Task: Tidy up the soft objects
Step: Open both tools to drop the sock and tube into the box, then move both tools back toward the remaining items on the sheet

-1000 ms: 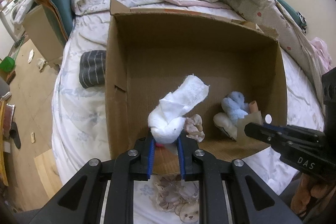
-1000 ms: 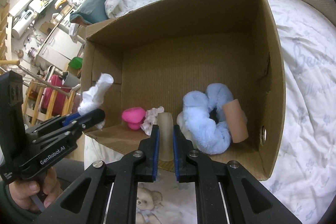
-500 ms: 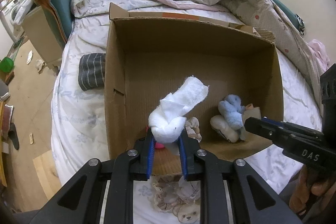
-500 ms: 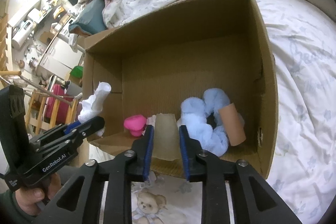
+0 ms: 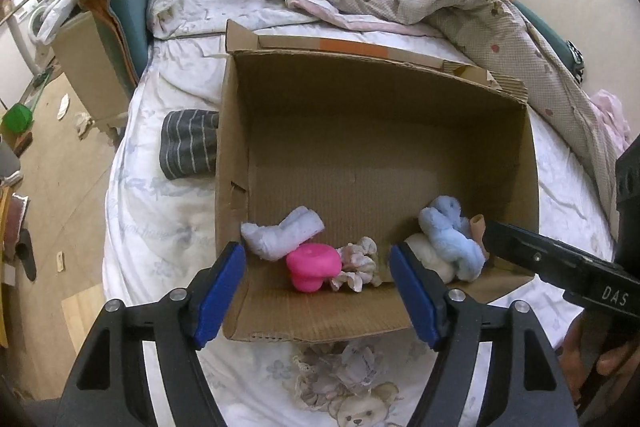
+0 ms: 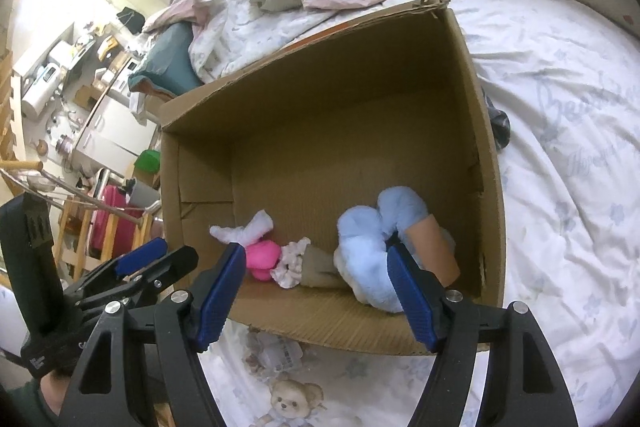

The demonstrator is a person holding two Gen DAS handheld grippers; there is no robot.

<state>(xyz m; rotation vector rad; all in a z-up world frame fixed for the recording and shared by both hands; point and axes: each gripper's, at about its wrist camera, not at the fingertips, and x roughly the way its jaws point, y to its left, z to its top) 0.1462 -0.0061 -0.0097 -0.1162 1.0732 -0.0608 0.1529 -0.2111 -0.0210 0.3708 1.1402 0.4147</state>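
Both hand-held grippers, left [image 5: 318,287] and right [image 6: 316,291], are opening with nothing pinched; white sock [image 5: 282,237] and tan piece [image 6: 318,267] lie in the cardboard box [image 5: 236,155], lower frame, striped sock [image 5: 188,143] still outside it at left on the bed [image 5: 160,227].

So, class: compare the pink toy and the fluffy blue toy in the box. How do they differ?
The pink toy is smooth, compact and mushroom-shaped; the fluffy blue toy is furry, longer and curled. Pink lies mid-box, blue toward the right wall. Both rest on the cardboard box floor, ungripped.

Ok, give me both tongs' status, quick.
Left tongs: opening, nothing held; white cloth lies in the box.
Right tongs: opening, nothing held.
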